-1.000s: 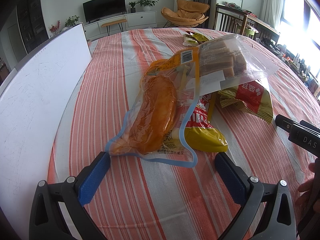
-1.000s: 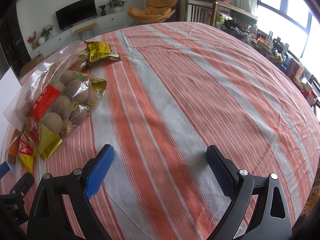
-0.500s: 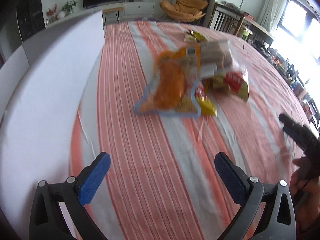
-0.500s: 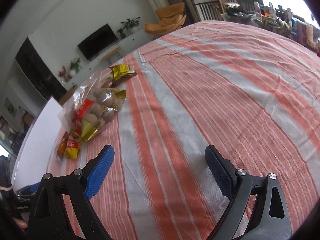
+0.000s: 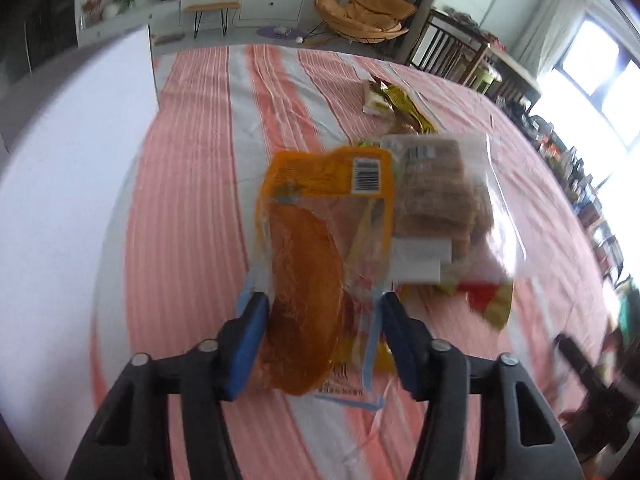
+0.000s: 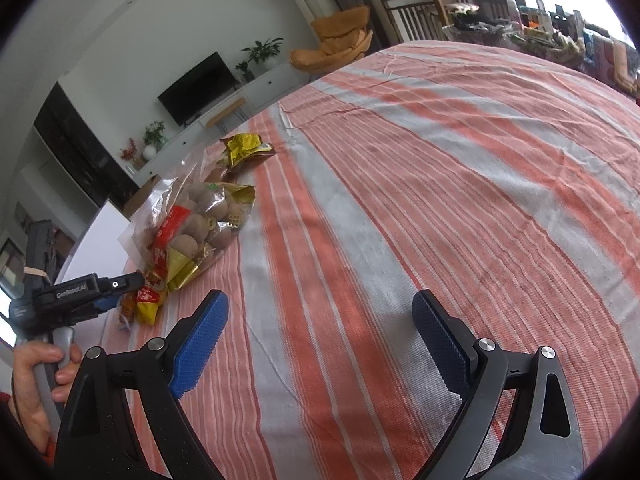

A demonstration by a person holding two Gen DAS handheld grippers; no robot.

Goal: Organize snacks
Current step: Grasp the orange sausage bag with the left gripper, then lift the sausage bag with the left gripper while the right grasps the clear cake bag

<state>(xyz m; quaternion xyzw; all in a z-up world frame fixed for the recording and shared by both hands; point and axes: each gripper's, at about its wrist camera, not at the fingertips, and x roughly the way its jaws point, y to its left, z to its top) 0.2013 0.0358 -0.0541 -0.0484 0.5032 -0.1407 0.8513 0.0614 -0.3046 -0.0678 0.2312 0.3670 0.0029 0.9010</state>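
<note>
My left tongs (image 5: 320, 340) have matt black plastic arms with bright metal screw heads, and their blue pads (image 5: 248, 344) look rubbery. Between them is the glossy clear plastic of a zip bag (image 5: 372, 320) with a pale blue seal, and inside it a shiny orange film packet (image 5: 308, 280). The clear bag of brown cakes (image 5: 440, 200) gleams too, with a matt white paper label. My right tongs (image 6: 320, 336) show finely dimpled blue pads (image 6: 200, 340). The surface wears a woven, matt striped cloth (image 6: 440, 200), slightly creased. The ball snack pack (image 6: 192, 232) is crinkly film with gold foil edges
</note>
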